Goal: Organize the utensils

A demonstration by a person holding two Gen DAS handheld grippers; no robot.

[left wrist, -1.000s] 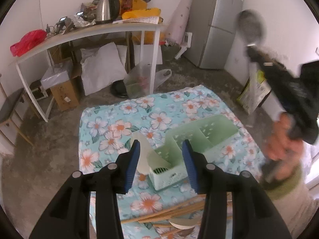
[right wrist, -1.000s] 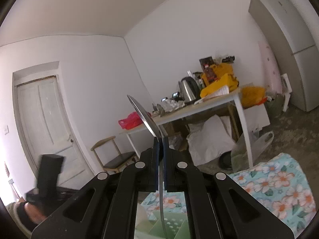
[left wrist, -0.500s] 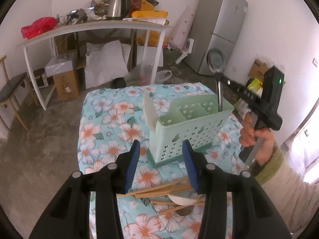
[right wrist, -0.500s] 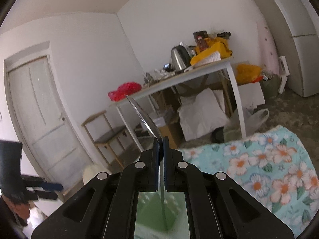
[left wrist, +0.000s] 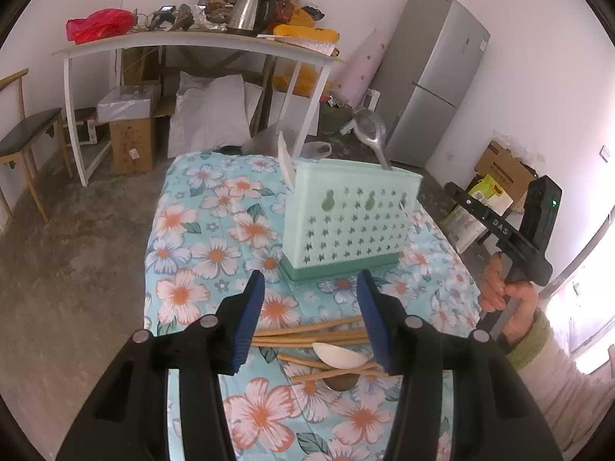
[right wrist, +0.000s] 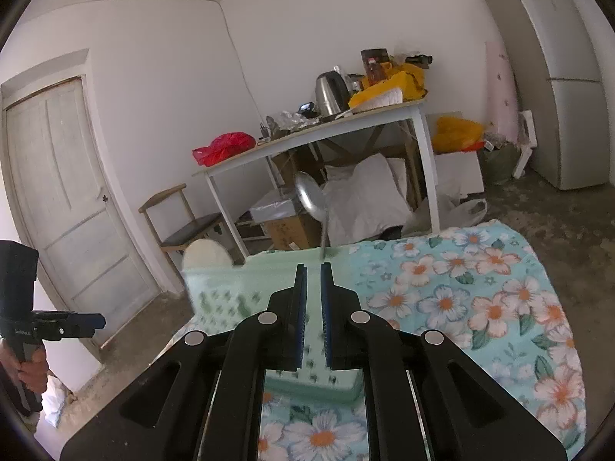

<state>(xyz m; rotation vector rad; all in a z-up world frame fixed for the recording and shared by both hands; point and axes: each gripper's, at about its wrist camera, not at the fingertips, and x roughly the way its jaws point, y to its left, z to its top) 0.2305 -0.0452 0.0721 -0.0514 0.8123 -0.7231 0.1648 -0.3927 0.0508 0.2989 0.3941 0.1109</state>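
Observation:
A mint green utensil holder (left wrist: 348,226) stands on the floral tablecloth (left wrist: 200,230). A metal spoon (left wrist: 371,132) stands in its right end and a white spoon (left wrist: 286,163) in its left end. Wooden chopsticks (left wrist: 307,334), a white spoon (left wrist: 340,353) and a dark spoon (left wrist: 340,382) lie in front of the holder. My left gripper (left wrist: 311,320) is open just above them. My right gripper (right wrist: 312,288) is open with a narrow gap, empty, just behind the holder (right wrist: 230,296); the metal spoon (right wrist: 311,196) stands free beyond it.
A cluttered white table (left wrist: 192,42) with a kettle (left wrist: 250,7) stands behind, a grey fridge (left wrist: 434,77) to the right, a chair (left wrist: 23,142) to the left. Boxes and bags lie on the concrete floor. A door (right wrist: 65,199) shows in the right wrist view.
My right gripper lowered the metal spoon into the holder, let it go and drew back. My left gripper dropped lower toward the chopsticks.

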